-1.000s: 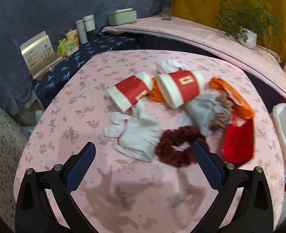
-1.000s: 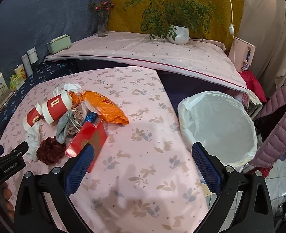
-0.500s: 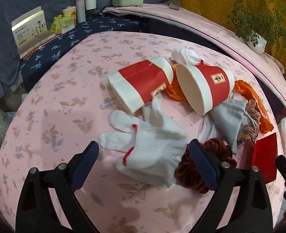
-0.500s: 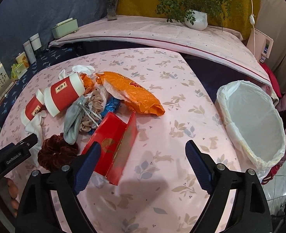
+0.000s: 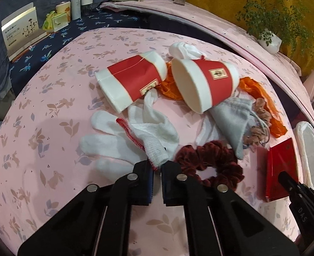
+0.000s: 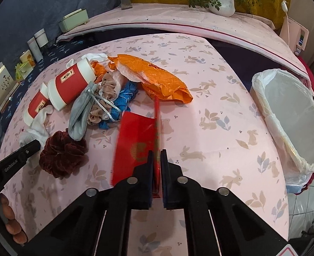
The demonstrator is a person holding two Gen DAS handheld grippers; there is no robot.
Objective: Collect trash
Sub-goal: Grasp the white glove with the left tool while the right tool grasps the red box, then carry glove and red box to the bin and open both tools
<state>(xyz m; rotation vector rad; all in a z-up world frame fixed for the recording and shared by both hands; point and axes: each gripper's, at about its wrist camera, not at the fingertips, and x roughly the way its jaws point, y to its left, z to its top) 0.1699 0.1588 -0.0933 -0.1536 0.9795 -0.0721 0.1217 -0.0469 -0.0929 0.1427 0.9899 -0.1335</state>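
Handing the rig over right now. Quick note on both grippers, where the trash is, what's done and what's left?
Left gripper: shut on the cuff of the white knit glove.
Right gripper: shut on the edge of the flat red paper box.
Both items are on the pink floral tablecloth.
White-lined trash bin stands past the table's right edge; nothing visible inside.
Left: two red-and-white paper cups, orange plastic bag, dark red velvet scrunchie, grey drawstring pouch.

potted plant (image 6: pixel 222 4) on raised pink ledge | green box (image 6: pixel 73 20) at ledge's left end | vase (image 6: pixel 126 0) between them | booklet (image 5: pixel 21 32) far left of ledge
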